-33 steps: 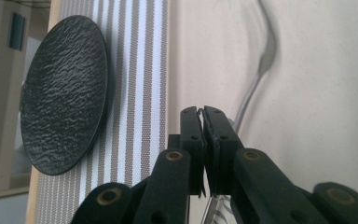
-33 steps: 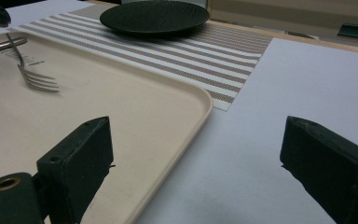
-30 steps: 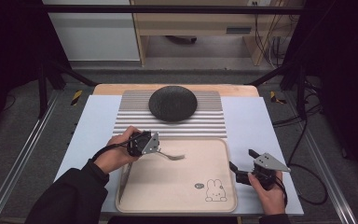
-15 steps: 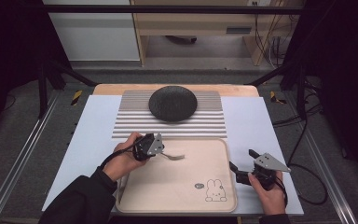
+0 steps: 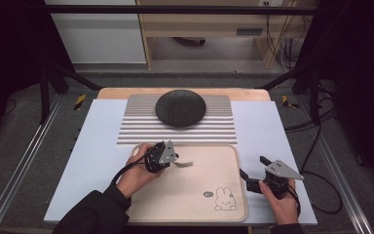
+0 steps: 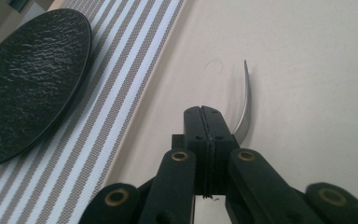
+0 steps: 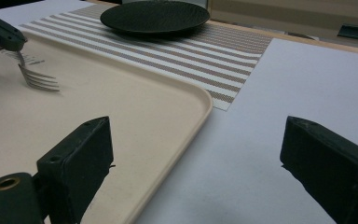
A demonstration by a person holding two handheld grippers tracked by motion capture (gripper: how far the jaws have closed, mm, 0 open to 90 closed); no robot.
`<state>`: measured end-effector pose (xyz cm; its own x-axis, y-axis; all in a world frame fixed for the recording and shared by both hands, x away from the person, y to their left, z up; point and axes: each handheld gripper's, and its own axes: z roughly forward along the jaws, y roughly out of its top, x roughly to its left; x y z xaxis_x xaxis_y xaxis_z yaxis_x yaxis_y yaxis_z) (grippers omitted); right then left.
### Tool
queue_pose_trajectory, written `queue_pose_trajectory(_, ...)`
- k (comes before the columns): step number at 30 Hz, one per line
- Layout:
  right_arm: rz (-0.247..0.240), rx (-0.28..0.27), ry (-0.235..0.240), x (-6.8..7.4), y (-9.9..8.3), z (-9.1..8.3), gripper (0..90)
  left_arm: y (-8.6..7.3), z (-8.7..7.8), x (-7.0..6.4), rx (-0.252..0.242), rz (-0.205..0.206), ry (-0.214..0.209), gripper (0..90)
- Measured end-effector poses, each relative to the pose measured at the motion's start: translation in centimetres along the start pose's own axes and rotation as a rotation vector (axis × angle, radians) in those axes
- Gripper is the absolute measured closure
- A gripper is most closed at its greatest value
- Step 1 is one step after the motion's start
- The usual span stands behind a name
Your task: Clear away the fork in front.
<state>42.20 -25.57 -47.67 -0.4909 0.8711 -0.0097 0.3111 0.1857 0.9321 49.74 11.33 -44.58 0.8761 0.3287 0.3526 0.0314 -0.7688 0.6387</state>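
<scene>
Near the tray's (image 5: 233, 161) far left corner, the left gripper (image 5: 168, 157) clamps a fork (image 7: 35, 77) by its handle; lifting it level should prevent slipping. The right gripper (image 5: 252, 178) waits agape at the tray's right edge.

Left gripper (image 5: 171, 159) sits at seven o'clock in the high view, jaws pressed together, left hand (image 5: 135, 171) wrapped behind it. Right gripper (image 5: 251, 174) sits at five o'clock, jaws spread wide, right hand (image 5: 280, 204) gripping from below.
</scene>
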Motion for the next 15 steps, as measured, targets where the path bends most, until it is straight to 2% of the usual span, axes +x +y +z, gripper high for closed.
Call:
queue_pose_trajectory(5, -0.001, 0.001, 0.000, 0.0, 0.0, 0.0, 9.5, 0.0, 0.5, -0.3, 0.011, -0.031, 0.013, 90.0)
queue_pose_trajectory(15, -0.004, 0.000, 0.002, 0.0, 0.0, 0.0, 9.6, 0.1, 1.1, -0.5, 0.014, -0.053, 0.020, 90.0)
